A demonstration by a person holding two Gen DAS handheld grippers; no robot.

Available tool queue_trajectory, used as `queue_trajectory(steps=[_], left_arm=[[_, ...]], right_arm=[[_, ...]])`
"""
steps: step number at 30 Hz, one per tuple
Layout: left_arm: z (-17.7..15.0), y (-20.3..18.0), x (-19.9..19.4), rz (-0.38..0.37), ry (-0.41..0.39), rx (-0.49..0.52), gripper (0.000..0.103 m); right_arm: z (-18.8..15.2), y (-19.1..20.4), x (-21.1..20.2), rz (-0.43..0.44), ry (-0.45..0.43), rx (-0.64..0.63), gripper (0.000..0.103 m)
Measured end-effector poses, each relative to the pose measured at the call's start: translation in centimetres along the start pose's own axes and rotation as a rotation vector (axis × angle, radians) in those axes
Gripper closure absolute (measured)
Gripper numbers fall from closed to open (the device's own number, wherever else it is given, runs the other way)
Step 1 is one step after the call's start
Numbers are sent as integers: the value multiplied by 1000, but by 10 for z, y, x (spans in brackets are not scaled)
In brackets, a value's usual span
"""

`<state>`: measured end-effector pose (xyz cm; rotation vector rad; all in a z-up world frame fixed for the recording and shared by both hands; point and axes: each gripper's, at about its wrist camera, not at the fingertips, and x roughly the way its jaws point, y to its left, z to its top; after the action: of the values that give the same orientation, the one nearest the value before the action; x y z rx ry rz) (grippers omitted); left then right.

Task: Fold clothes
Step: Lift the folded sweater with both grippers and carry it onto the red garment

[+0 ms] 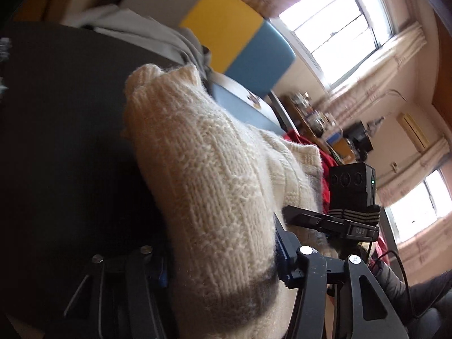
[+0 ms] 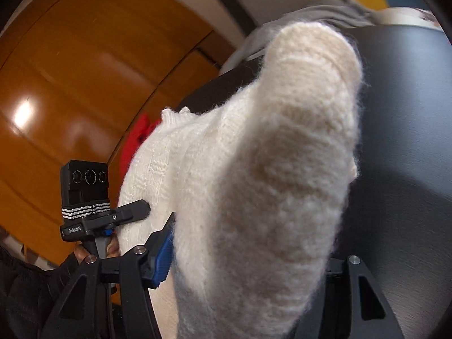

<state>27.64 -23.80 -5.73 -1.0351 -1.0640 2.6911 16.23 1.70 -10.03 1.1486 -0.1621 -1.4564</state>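
Note:
A cream knitted sweater (image 1: pixel 197 175) fills the middle of both views, lifted above a dark table (image 1: pixel 62 118). My left gripper (image 1: pixel 223 257) is shut on a thick bunch of it; the knit runs up between the two fingers. My right gripper (image 2: pixel 248 254) is shut on another bunch of the same sweater (image 2: pixel 268 169), which hides most of its fingers. The right gripper also shows in the left wrist view (image 1: pixel 299 214), and the left gripper in the right wrist view (image 2: pixel 141 209), each pressed against the sweater.
A grey garment (image 1: pixel 147 34) lies at the table's far edge, also in the right wrist view (image 2: pixel 319 11). A red garment (image 1: pixel 325 163) sits behind the sweater. A blue and yellow chair (image 1: pixel 240 36) stands beyond the table. A wooden door (image 2: pixel 84 84) is at left.

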Motion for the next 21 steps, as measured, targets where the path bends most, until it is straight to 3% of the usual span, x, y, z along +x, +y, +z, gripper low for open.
queue_trajectory(steps=[7, 10, 13, 16, 18, 19, 20, 21], left_arm=[[24, 57, -156, 117, -308, -21, 47], [53, 78, -221, 168, -456, -8, 47], [89, 114, -267, 202, -564, -80, 47], [114, 166, -280, 314, -572, -220, 48], [120, 208, -268, 425, -515, -296, 48], [119, 231, -260, 472, -491, -331, 48], [116, 255, -251, 513, -473, -367, 47], [109, 275, -251, 486, -499, -404, 45]], right_arm=[[71, 120, 123, 181, 67, -178, 43], [128, 183, 170, 265, 66, -290, 43], [190, 228, 220, 315, 69, -347, 43], [241, 241, 291, 291, 158, -303, 43], [261, 236, 346, 212, 244, -259, 41], [264, 229, 375, 125, 276, -250, 38], [264, 219, 398, 69, 296, -228, 28], [264, 209, 413, 67, 297, -189, 20]])
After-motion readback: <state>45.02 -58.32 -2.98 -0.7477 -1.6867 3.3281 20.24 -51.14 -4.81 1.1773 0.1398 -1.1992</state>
